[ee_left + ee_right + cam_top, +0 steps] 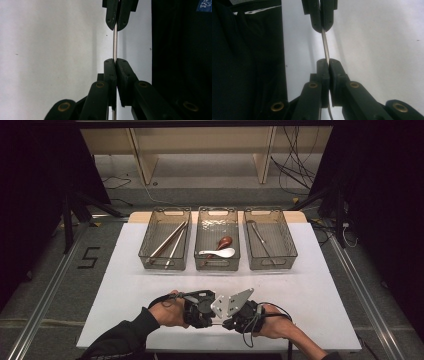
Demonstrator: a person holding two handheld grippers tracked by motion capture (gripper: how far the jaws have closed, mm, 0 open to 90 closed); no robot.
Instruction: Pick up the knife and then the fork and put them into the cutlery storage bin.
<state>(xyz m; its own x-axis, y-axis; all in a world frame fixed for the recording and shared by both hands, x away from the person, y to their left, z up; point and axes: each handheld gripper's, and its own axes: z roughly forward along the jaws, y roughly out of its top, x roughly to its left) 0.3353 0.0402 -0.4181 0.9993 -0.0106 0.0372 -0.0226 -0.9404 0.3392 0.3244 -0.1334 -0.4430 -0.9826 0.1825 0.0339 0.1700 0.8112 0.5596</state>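
The left gripper point(115, 62) is clamped on a thin metal rod point(115, 43), low over the white table point(125, 290) near its front edge. The rod spans level between the two grippers. The right gripper point(327, 62), facing the left one, is also closed tight on the rod. Behind stand three baskets point(165, 240) holding utensils.

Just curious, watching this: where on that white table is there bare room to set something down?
The white table is bare left and right of the two grippers, and in the strip between them and the three baskets. It is crowded at the front middle, where both grippers pinch one thin metal rod.
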